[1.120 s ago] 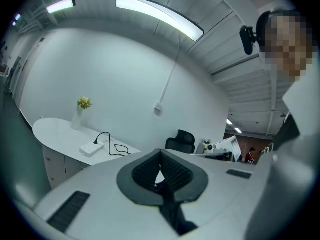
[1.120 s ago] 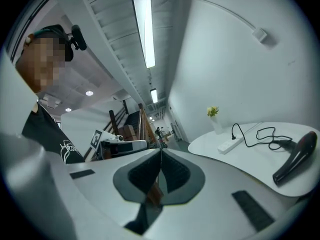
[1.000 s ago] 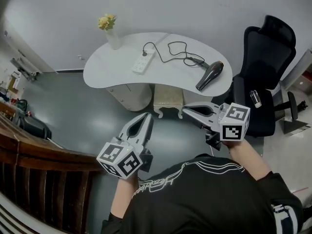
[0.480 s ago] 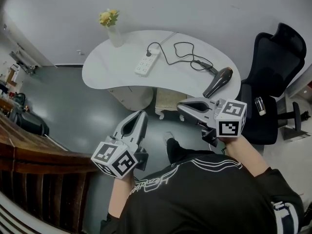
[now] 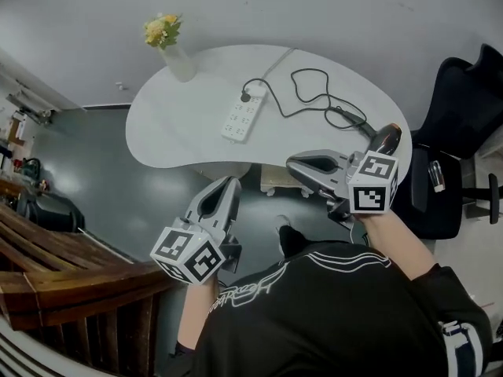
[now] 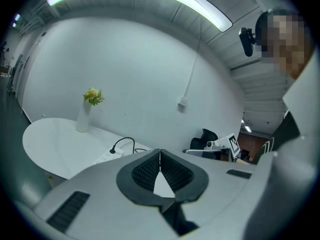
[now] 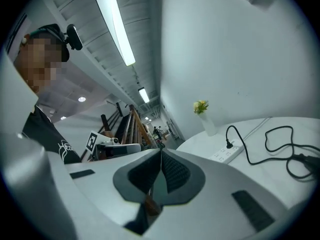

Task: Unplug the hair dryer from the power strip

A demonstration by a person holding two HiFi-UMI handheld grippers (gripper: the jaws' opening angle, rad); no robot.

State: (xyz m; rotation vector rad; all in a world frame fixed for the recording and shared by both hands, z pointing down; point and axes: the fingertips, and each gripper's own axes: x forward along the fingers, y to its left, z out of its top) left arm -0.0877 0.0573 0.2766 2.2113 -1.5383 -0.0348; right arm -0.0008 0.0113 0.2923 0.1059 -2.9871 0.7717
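Note:
A white power strip (image 5: 244, 117) lies on the white table (image 5: 181, 124), with a black plug (image 5: 246, 96) in its far end. The black cord (image 5: 314, 93) loops right to the hair dryer (image 5: 385, 138), which lies at the table's right edge, partly hidden behind my right gripper. My left gripper (image 5: 230, 183) is shut and empty, just short of the table's near edge. My right gripper (image 5: 292, 163), also shut and empty, hovers at the near edge, left of the dryer. The strip (image 6: 106, 158) (image 7: 227, 154) and its plug (image 7: 230, 145) show ahead in both gripper views.
A white vase with yellow flowers (image 5: 169, 45) stands at the table's far left. A black office chair (image 5: 464, 108) is at the right. A wooden railing (image 5: 71, 273) runs along the lower left. Grey floor lies between the person and the table.
Both grippers have moved forward toward the table, which now sits closer and larger in the head view. The right one now overlaps the hair dryer. Both stay shut.

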